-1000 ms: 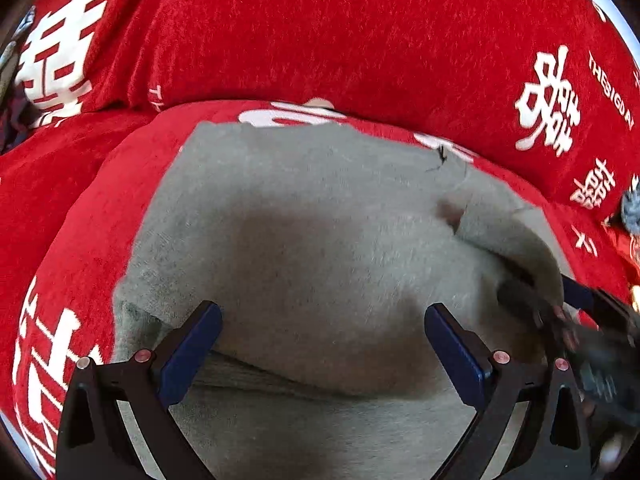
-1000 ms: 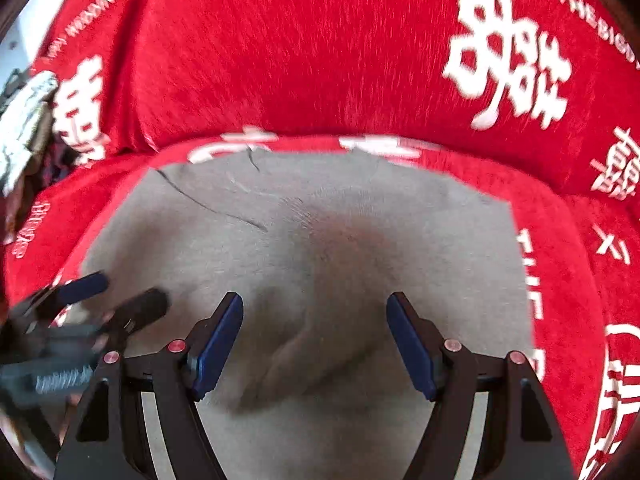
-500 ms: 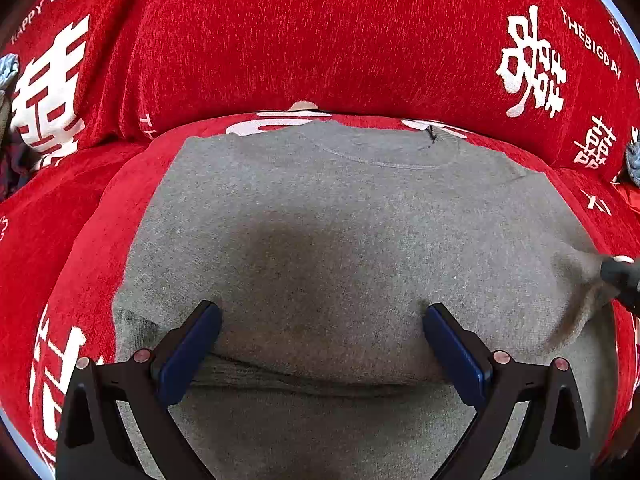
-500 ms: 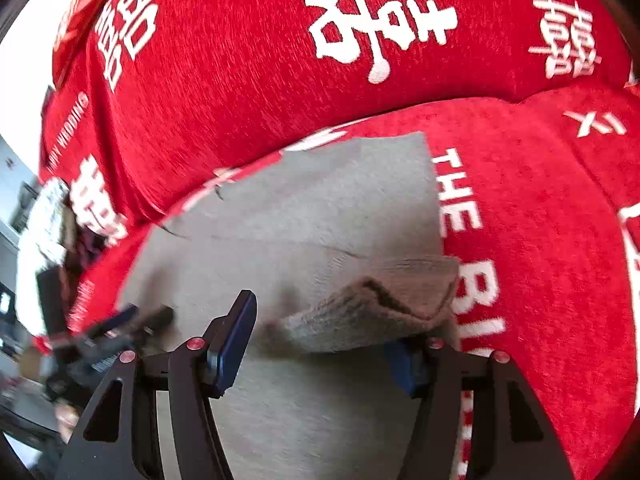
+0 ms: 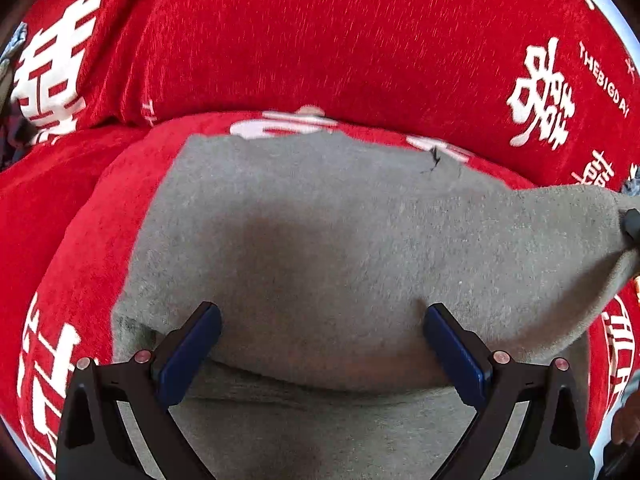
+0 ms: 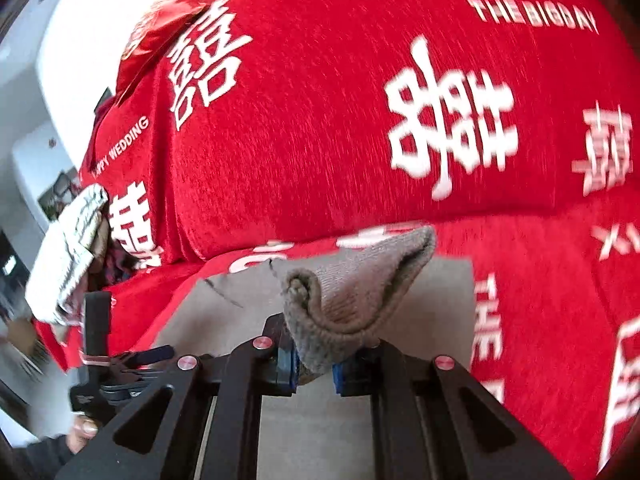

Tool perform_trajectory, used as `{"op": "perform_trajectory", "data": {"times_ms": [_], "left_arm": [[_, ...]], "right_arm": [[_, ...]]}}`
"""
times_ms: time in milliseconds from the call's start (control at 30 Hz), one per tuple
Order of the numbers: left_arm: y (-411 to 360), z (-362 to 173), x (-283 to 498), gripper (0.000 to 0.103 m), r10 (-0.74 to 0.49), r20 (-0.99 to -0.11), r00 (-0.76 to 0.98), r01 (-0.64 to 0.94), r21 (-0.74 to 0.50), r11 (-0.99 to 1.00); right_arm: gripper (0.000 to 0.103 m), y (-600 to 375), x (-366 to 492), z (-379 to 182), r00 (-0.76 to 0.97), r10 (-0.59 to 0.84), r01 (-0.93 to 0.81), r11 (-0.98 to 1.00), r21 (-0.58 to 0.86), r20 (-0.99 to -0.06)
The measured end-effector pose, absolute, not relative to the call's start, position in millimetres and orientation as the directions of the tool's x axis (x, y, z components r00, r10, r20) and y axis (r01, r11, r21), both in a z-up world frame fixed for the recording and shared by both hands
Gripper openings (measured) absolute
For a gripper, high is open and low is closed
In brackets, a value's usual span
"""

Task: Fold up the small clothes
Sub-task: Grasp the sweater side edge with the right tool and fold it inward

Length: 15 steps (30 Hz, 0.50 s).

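The right gripper (image 6: 314, 364) is pinching the grey garment (image 5: 320, 240) by 1 bunched edge; the left gripper (image 5: 320, 344) is hovering spread. Knit may be slipping free if pulled hard.

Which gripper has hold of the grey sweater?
The right gripper, shut on a bunched sweater edge; the left gripper stands open over the cloth.
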State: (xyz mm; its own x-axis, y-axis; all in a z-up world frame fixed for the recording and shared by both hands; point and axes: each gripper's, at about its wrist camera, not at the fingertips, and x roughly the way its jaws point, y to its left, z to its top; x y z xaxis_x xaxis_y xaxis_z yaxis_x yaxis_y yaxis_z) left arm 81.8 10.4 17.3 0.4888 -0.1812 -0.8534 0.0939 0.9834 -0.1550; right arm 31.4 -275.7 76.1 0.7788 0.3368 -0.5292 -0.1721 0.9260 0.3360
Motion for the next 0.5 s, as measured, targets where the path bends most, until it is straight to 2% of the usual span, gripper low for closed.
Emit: {"op": "perform_trajectory", "data": {"times_ms": [100,167,200,233,333,400,467,500], "left_arm": [[4.4,13.0,77.4,0.102,-0.148,-0.852,0.503,0.123,-0.099,0.987],[2.1,11.5,76.1,0.102,-0.134,-0.852,0.506,0.137,-0.074,0.988],[1.9,11.4,75.7,0.102,-0.131,-0.853,0.505,0.14,-0.069,0.988],[2.9,12.1,75.5,0.102,-0.135,-0.853,0.504,0.139,-0.074,0.987],[7.2,19.7,72.9,0.102,-0.16,-0.85,0.501,0.129,-0.109,0.986],[5.3,27.2,70.2,0.102,-0.186,-0.841,0.508,0.134,-0.136,0.982],[-4.9,29.5,69.8,0.102,-0.191,-0.841,0.507,0.153,-0.13,0.98],[-10.9,29.4,69.2,0.102,-0.189,-0.842,0.505,0.163,-0.122,0.979]], "right_arm": [[0.014,-287.7,34.3,44.5,0.739,0.295,-0.119,0.942,0.312,-0.606],[0.025,-302.1,32.8,24.8,0.716,0.241,-0.057,0.955,0.29,-0.655],[0.036,-314.7,31.2,19.5,0.709,0.206,-0.004,0.957,0.289,-0.674],[0.039,-327.7,28.6,16.7,0.711,0.169,0.053,0.955,0.291,-0.683],[0.041,-352.6,11.6,23.2,0.732,0.08,0.161,0.945,0.285,-0.677],[0.043,-351.5,-1.8,37.0,0.766,0.063,0.156,0.948,0.279,-0.64],[0.052,-332.3,-6.7,51.0,0.788,0.082,0.097,0.962,0.254,-0.61],[0.061,-317.4,-4.1,54.7,0.784,0.093,0.062,0.972,0.226,-0.614]]}}
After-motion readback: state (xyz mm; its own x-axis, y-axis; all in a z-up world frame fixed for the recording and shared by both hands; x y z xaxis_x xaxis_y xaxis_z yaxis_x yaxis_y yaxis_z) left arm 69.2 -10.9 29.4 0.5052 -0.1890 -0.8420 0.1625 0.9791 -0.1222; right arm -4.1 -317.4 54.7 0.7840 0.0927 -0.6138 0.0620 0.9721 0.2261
